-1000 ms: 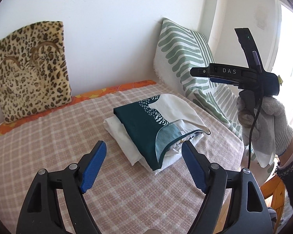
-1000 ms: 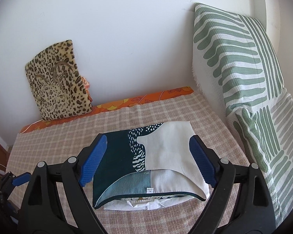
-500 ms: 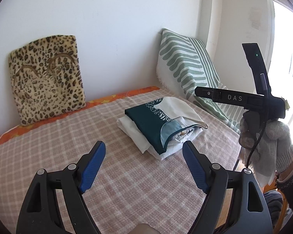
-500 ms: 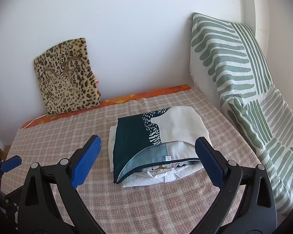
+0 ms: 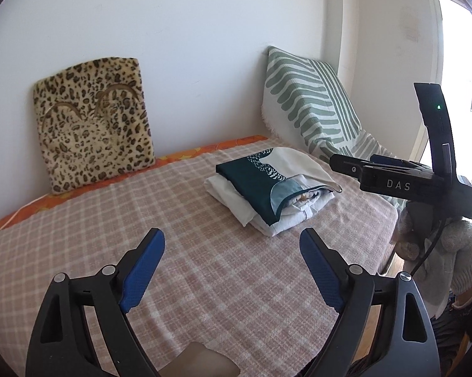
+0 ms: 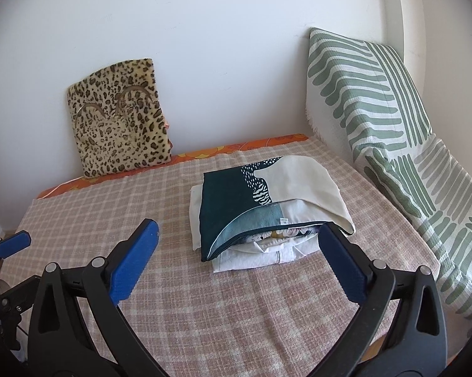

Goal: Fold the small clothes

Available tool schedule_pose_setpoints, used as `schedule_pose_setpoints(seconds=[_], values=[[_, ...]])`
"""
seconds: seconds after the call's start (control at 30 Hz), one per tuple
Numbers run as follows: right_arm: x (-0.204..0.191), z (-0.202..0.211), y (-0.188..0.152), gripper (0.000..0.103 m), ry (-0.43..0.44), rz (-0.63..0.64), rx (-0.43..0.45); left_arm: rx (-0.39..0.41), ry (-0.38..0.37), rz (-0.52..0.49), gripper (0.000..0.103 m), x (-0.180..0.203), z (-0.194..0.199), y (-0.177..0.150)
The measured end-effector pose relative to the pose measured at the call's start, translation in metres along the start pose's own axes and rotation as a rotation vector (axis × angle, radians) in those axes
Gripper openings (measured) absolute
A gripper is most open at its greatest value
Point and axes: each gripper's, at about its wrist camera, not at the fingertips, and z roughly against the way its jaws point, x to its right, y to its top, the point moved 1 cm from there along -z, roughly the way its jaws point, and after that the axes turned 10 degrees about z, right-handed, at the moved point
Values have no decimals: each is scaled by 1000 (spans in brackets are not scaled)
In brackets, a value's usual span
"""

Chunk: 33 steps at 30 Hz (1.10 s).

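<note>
A stack of folded clothes (image 5: 267,188) (image 6: 261,207) lies on the pink checked bedspread (image 5: 126,213) (image 6: 236,308); a dark teal and cream patterned garment tops several white ones. My left gripper (image 5: 232,237) hovers over the bedspread, short of the stack and to its left. Its jaws are opening with nothing between them. My right gripper (image 6: 239,226) faces the stack's near edge from a little way back. It too is opening, clear of the cloth. In the left wrist view a grey-gloved hand (image 5: 449,251) holds the right gripper (image 5: 393,176).
A leopard-print cushion (image 5: 94,125) (image 6: 119,119) leans on the white wall at the back. A green-striped pillow (image 5: 308,106) (image 6: 377,110) stands along the right side. An orange sheet edge (image 6: 267,143) runs under the wall. The bed's edge drops off at the right.
Both grippers have drawn back from the stack, which now looks smaller and farther off. Both pairs of jaws stand wider apart. The stack itself has not moved.
</note>
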Motion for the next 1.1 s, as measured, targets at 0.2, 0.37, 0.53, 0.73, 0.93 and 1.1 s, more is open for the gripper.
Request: schedule_pose_setpoints(seconds=[0.2, 0.37, 0.53, 0.73, 0.93, 1.1], values=[[-10, -1, -10, 103, -12, 2, 13, 16, 18, 10, 100, -10, 0, -7], [-14, -8, -15, 103, -12, 2, 1, -9, 28, 7, 102, -15, -6, -14], [-12, -13, -19, 103, -42, -4, 25, -16, 66, 14, 102, -22, -13, -21], [-10, -20, -22, 103, -39, -23, 26, -29, 94, 19, 102, -27, -20, -25], [-9, -24, -26, 103, -47, -29, 14, -36, 104, 13, 102, -29, -23, -27], [-8, -25, -27, 103, -49, -31, 14, -42, 106, 17, 102, -30, -24, -27]])
